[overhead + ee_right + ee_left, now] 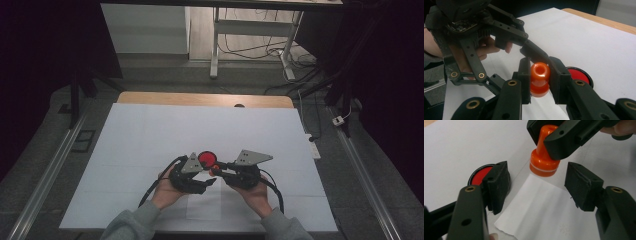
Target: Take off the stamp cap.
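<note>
In right gripper [539, 82]: orange stamp [539, 78] (glossy, knob-handled).

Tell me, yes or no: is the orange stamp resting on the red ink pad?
No. In the left gripper view the orange stamp, held by the right tool, hangs over the paper sheet, apart from the red ink pad.

One orange stamp [544, 157], one red ink pad [481, 175], one paper slip [544, 212]

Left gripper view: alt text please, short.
The right gripper holds an orange stamp by its handle just above the corner of a sheet of paper on the white table. In front, the left gripper has its jaws apart with nothing between them, and a round red ink pad sits behind the left-hand jaw.
</note>
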Motion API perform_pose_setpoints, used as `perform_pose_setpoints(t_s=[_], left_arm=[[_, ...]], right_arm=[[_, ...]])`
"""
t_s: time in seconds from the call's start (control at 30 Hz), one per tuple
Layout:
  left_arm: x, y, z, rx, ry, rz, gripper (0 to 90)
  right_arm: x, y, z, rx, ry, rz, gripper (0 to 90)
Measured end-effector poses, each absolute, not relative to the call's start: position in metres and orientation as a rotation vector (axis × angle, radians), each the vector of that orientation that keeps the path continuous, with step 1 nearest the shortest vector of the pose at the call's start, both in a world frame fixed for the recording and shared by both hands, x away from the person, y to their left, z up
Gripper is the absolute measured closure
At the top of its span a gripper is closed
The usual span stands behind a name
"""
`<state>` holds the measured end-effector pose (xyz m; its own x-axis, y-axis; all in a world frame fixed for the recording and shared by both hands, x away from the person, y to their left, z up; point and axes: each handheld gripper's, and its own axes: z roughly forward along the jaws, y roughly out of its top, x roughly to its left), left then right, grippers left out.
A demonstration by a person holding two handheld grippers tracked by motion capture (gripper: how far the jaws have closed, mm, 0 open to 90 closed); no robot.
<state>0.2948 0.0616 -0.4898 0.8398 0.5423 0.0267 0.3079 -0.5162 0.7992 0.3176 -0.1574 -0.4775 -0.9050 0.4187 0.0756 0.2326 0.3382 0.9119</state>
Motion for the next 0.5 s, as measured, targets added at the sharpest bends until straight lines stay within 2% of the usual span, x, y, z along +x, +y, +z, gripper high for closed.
perform_pose_setpoints(t_s=[0.5], left_arm=[[0.2934,0.0554,-0.4933,2.162,0.586,0.381,45.6]], right_arm=[[0.3181,-0.1566,-0.4786,0.598,2.429,1.605,71.7]])
